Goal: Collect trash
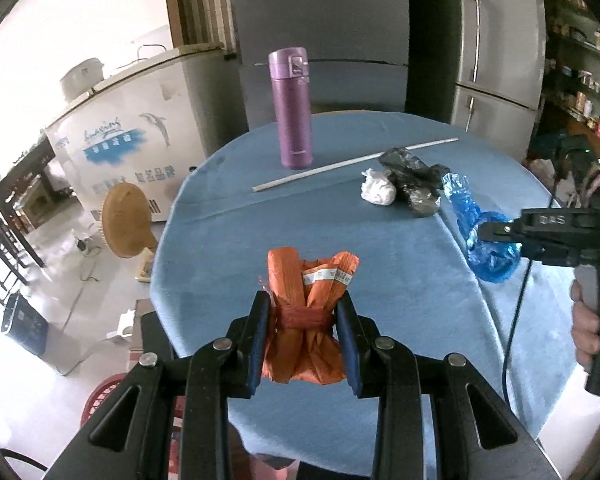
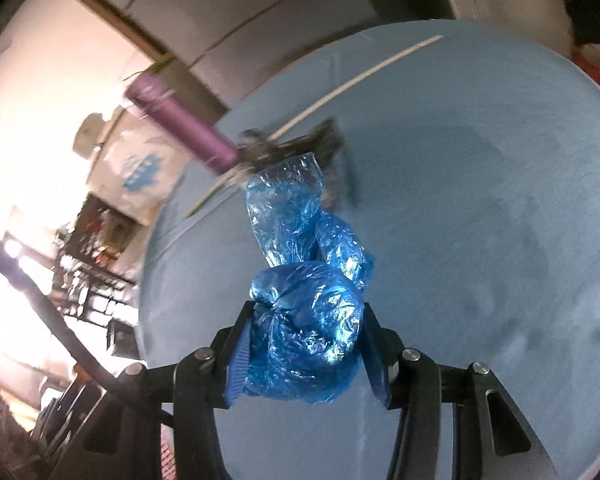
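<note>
Between the left gripper's (image 1: pixel 303 322) pads sits a knotted orange bag (image 1: pixel 306 320), clamped at its tied waist above the blue tablecloth (image 1: pixel 400 300). Likewise the right gripper (image 2: pixel 306 344) is closed on a crumpled blue plastic bag (image 2: pixel 304 332). Either thin film could slide out of a loose pinch. Beyond them, black bag (image 1: pixel 414 180) and white wad (image 1: pixel 376 188) remain near the purple flask (image 1: pixel 291 108). No bin is clearly visible; the right view is blurred.

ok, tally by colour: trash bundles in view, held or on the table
Orange: 1, orange bundle in left gripper
Blue: 1, blue bag in right gripper
Black: 1, black bag on table
White: 1, white wad on table
Total: 4
</note>
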Demonstrator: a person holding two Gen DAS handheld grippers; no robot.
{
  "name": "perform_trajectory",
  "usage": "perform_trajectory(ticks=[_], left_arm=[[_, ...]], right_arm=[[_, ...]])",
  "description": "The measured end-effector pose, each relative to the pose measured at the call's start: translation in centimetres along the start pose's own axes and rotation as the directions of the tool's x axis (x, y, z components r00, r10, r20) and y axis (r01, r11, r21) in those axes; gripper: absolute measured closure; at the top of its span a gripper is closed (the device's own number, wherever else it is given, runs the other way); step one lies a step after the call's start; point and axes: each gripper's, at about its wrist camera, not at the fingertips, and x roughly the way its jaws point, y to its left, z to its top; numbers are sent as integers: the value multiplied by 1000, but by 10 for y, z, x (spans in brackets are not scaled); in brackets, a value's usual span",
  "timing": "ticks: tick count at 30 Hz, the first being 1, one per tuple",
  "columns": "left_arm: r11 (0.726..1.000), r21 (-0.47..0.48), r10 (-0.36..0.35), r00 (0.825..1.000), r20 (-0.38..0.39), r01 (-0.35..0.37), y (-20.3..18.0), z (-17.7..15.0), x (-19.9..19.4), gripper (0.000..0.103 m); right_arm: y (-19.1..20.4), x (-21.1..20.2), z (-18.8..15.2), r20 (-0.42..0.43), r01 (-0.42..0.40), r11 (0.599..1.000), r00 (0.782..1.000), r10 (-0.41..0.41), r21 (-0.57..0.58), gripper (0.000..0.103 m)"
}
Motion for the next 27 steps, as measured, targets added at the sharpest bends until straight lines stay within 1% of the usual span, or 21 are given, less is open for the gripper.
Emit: perform_trajectory(ticks=[5,7,16,24,27], left_arm=[[999,-22,36,999,14,-36,15,-8,-13,69],[998,-34,50,999,16,-50,23,-11,-17,69],[988,-106,113,993,22,-110,66,-24,-31,69],[975,-166,154,988,13,-150,97,-34,-37,69],[971,-179,167,986,12,-162,106,-38,-39,69]], right_arm=[[29,-8,-25,-27,-99,995,995,99,-32,51],[46,-6,-33,-41,-132,989,991,129,-61,51],[102,10,-62,-113,-208,964,975,191,-164,51],[149,31,-78,-167,-258,939,960,223,-229,51],[161,36,-81,-184,-276,929,955,234,-248,51]])
